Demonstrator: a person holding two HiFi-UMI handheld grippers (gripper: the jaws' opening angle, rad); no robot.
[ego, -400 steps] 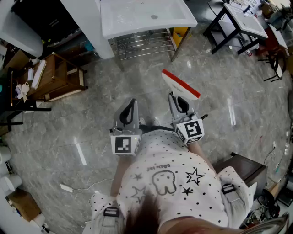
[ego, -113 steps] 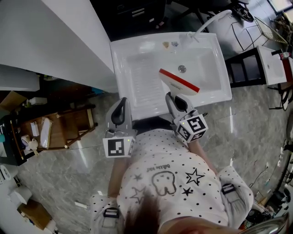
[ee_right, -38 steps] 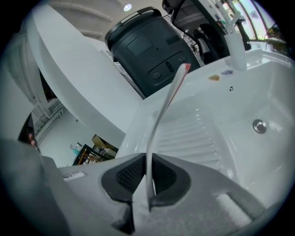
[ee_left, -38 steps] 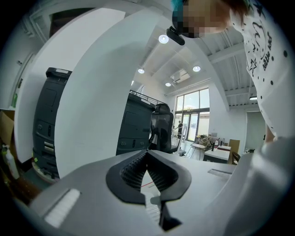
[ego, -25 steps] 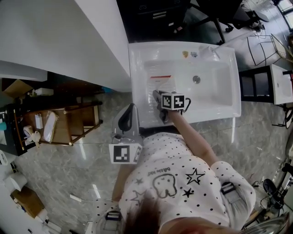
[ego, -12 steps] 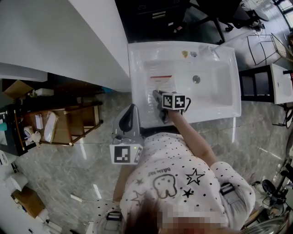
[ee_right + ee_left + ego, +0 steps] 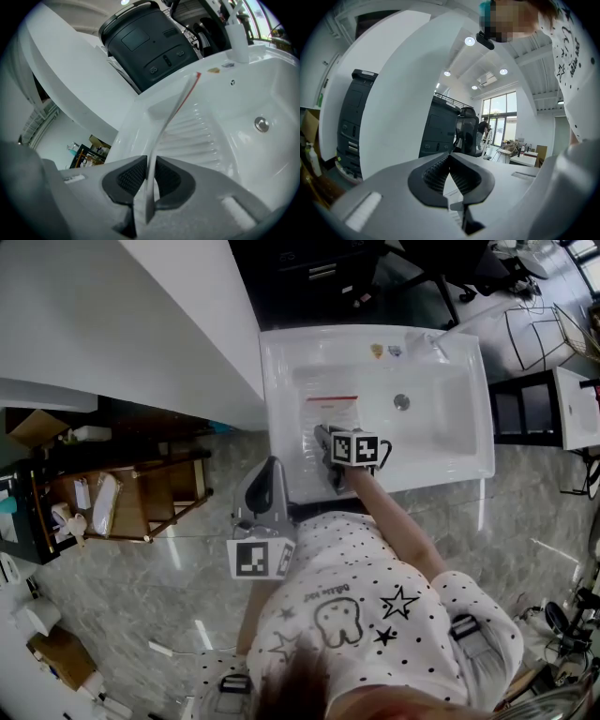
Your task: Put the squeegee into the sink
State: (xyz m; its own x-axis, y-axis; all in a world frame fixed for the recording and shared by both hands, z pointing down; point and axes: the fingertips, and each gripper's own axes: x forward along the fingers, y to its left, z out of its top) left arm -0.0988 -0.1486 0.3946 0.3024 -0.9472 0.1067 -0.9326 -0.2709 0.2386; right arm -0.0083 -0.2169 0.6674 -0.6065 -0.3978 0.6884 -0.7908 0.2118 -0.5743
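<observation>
The squeegee (image 7: 333, 412), white with a red blade edge, leans on the ribbed drainboard inside the white sink (image 7: 274, 432). My right gripper (image 7: 324, 434) reaches into the basin, and the thin white handle (image 7: 169, 117) stands between its pads (image 7: 126, 180). Its jaws have just been opening a little, but the pads still look closed against the handle. The red edge (image 7: 190, 90) points at the sink's back rim. My left gripper (image 7: 266, 476) hangs outside the sink's front edge, its jaws (image 7: 450, 158) shut on nothing.
The drain (image 7: 401, 401) and the faucet (image 7: 429, 341) are right of the squeegee. A white wall panel (image 7: 159, 324) borders the sink on the left. A wooden shelf cart (image 7: 122, 502) stands on the floor at left, and a black table frame (image 7: 525, 413) at right.
Since the older frames the right gripper has carried the squeegee to the sink and lowered it onto the drainboard. Over the last second nothing visibly moves.
</observation>
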